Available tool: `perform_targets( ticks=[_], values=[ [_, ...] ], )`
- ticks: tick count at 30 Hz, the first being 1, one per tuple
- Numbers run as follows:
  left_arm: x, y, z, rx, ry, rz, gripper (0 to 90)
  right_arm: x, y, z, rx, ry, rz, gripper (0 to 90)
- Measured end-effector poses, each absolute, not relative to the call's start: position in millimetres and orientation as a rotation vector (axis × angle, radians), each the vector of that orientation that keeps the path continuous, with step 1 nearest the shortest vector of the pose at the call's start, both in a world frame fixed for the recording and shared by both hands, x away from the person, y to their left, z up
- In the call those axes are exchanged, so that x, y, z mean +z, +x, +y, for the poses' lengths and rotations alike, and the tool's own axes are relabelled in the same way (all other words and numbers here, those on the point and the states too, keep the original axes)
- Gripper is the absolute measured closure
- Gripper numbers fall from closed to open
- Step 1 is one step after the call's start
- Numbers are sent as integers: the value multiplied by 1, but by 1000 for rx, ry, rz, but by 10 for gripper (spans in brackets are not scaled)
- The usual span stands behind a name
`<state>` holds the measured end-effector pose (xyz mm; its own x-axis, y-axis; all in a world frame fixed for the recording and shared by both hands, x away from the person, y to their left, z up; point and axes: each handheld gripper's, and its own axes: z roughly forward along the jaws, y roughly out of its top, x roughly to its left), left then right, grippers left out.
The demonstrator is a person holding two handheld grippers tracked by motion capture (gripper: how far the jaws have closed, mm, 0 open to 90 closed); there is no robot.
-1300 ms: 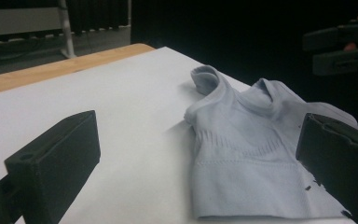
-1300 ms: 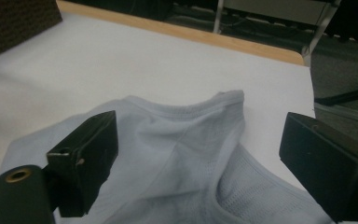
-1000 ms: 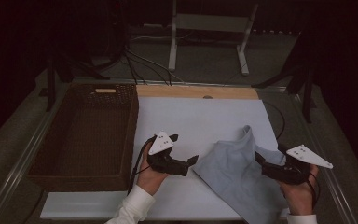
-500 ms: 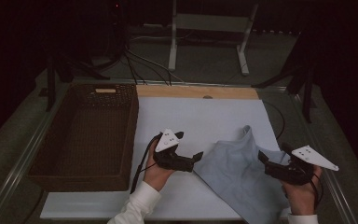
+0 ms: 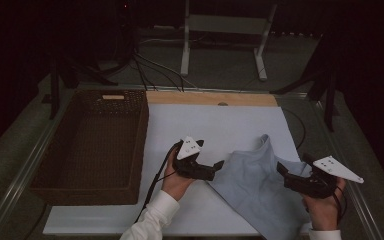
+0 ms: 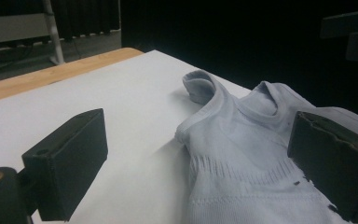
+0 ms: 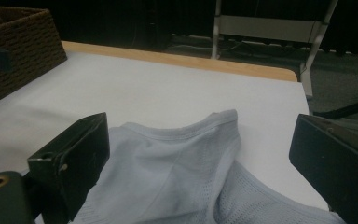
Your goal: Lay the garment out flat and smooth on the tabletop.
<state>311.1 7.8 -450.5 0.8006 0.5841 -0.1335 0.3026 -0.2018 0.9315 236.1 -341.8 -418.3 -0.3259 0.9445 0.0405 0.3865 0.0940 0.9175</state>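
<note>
As left gripper [image 5: 219, 165] neared pale shirt [image 5: 260, 187], jaws wide, narrowing slightly; right gripper [image 5: 281, 169] jaws wide.

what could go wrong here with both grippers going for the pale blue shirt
The left gripper, jaws just narrowing but open, sits at the shirt edge and may pinch only one layer. The shirt hangs over the table near edge beside the right gripper, so a tug might slide it off.

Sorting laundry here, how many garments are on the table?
1: a light blue shirt lies crumpled on the white table, near its right front edge. Folds may hide more.
</note>
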Motion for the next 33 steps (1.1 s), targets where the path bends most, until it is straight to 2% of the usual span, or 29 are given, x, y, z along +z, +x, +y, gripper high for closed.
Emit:
perform_targets(
  ticks=[20, 33],
  values=[
    [-471, 326, -18, 248, 1900, 711, 150, -420, 236, -344, 1216, 1311, 1775, 48],
    [-479, 332, -43, 226, 1997, 729, 178, -420, 236, -346, 1213, 1315, 1769, 48]
  ],
)
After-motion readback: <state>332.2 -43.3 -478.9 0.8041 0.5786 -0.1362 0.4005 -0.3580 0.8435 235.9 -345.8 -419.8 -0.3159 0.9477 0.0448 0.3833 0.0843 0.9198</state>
